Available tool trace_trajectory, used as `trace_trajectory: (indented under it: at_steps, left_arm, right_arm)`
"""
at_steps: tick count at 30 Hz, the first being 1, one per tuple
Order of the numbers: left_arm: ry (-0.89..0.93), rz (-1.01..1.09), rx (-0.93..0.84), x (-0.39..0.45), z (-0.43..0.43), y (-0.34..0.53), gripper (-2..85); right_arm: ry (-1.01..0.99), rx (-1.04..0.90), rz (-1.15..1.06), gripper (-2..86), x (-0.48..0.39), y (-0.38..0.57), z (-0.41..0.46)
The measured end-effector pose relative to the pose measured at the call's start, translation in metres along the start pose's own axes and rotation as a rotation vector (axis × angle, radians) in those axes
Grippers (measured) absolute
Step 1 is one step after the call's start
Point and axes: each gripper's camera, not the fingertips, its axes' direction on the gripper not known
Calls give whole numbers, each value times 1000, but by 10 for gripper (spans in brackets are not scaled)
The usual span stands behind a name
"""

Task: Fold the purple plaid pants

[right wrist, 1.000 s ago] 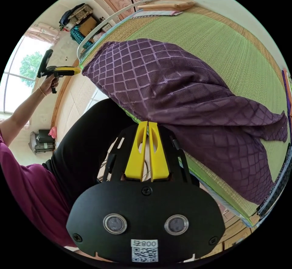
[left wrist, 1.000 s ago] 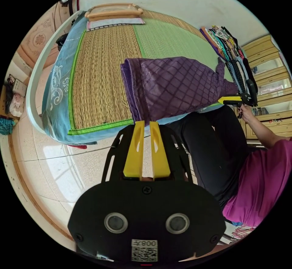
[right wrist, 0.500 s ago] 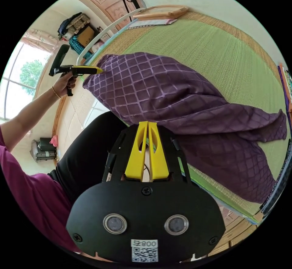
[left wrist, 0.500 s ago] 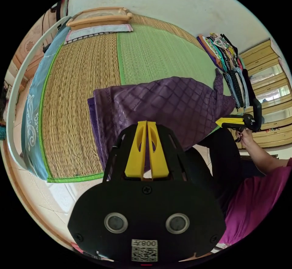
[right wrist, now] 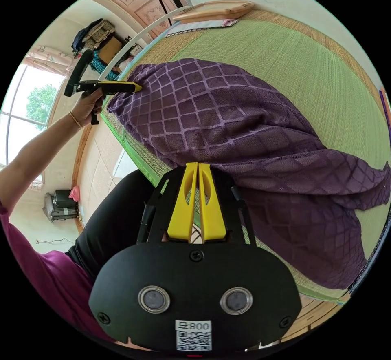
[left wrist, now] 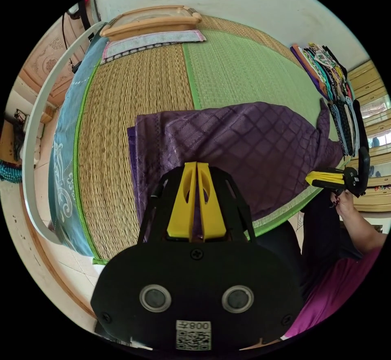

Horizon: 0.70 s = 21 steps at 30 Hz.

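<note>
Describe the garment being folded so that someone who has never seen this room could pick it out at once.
Start at the bed, covered by straw and green woven mats. The purple plaid pants lie across its near edge. Unlike the stack of patterned clothes nearby, they are one dark purple cloth with a diamond grid.

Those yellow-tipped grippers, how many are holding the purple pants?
2. The left gripper is shut on the purple plaid pants at their near edge by the waist end; the right gripper is shut on the same edge further along.

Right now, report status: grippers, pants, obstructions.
Left gripper shut on purple plaid pants; right gripper shut on them too. Pants spread across the mat. Stack of folded clothes beside the pants' far end.
</note>
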Motion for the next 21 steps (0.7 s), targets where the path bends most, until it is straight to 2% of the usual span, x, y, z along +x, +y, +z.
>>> trace_trajectory:
  at_steps: [6,10,14,18,21]
  left_arm:
    - [-51,10,56,29,8,14,0]
    - [27,59,165,73,8,24,1]
    - [223,169,145,133,39,20,2]
    - [292,258,85,188,75,7,4]
    - [351,320,70,228,98,-8,13]
  right_arm:
    - [-95,105,87,1,44,49,-22]
    - [-58,217,220,1,96,105,-60]
    - [97,315,542,1,202,197,-104]
    - [200,368,821,1,301,283,-137]
    - [222,387,926,0,350,316,-146]
